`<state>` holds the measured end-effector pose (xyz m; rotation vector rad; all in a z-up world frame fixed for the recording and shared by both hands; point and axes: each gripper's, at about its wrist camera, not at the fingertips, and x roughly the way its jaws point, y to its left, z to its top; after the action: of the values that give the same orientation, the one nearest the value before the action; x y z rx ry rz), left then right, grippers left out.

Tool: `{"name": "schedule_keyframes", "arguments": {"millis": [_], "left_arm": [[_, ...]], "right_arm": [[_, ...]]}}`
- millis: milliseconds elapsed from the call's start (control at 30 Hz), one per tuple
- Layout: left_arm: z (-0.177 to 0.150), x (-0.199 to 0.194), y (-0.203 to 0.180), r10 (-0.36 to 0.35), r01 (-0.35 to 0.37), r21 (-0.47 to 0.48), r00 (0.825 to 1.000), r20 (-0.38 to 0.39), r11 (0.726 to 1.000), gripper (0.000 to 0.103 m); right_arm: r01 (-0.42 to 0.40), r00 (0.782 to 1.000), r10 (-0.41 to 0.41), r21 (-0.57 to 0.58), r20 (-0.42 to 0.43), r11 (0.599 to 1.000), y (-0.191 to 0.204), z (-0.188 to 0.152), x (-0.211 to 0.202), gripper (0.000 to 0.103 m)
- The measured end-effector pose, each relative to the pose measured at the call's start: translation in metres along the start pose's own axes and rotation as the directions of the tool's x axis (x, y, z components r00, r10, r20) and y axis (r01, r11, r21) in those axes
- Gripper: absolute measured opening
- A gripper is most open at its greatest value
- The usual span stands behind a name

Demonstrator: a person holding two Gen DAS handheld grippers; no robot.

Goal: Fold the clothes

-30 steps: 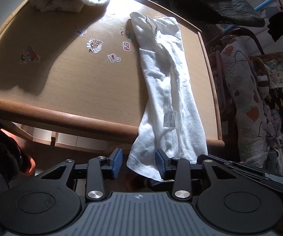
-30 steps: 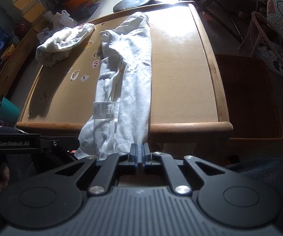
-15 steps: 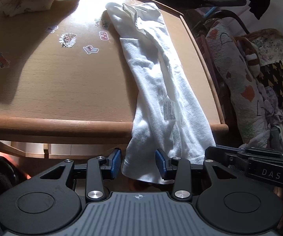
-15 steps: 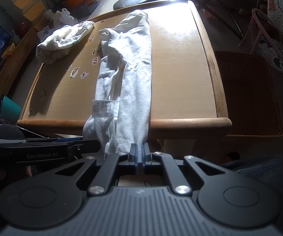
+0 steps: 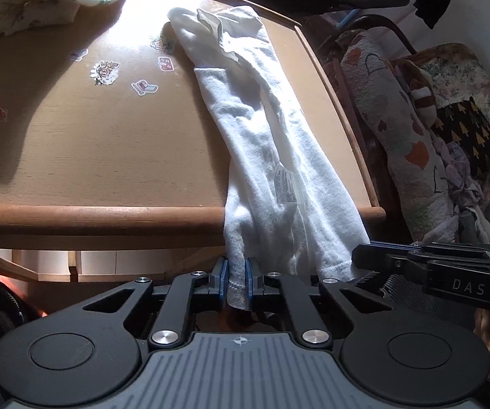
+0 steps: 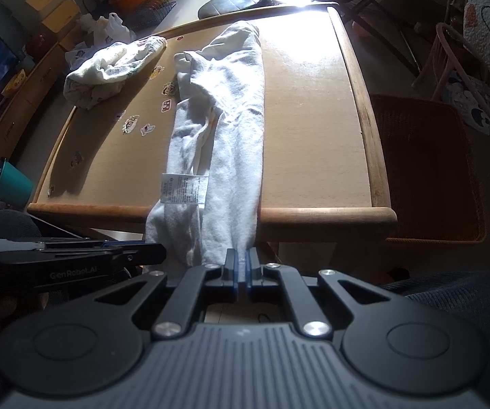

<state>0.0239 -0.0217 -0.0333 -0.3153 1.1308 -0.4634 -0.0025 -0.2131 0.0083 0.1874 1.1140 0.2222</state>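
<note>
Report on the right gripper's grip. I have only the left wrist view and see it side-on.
Observer: The right gripper is shut on the white garment, pinching the right-hand edge of the hem that hangs below the table edge.
Operator: Check what is beside the table on the right.
Observer: A brown woven basket stands there, close against the table's side.
Operator: Now check the left side.
Observer: A teal cup sits just past the table's near left corner, lower than the tabletop.
</note>
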Motion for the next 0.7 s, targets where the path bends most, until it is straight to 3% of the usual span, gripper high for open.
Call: {"name": "schedule_keyframes", "arguments": {"millis": [433,700], "left_arm": [[0.002,-0.026,-0.006,0.011,-0.012,0.02,1.0,0.018,1.0,0.006],[0.012,-0.063,-0.005,-0.032,0.035,-0.041,0.997,0.076,0.999,0.006]], "right_arm": [[-0.005,0.999,0.007,-0.038,0.033,0.999,0.006,-0.002,-0.016,0.005],[-0.028,0.995,0.032,-0.037,0.092,0.999,0.008,0.002,-0.038,0.005]]}}
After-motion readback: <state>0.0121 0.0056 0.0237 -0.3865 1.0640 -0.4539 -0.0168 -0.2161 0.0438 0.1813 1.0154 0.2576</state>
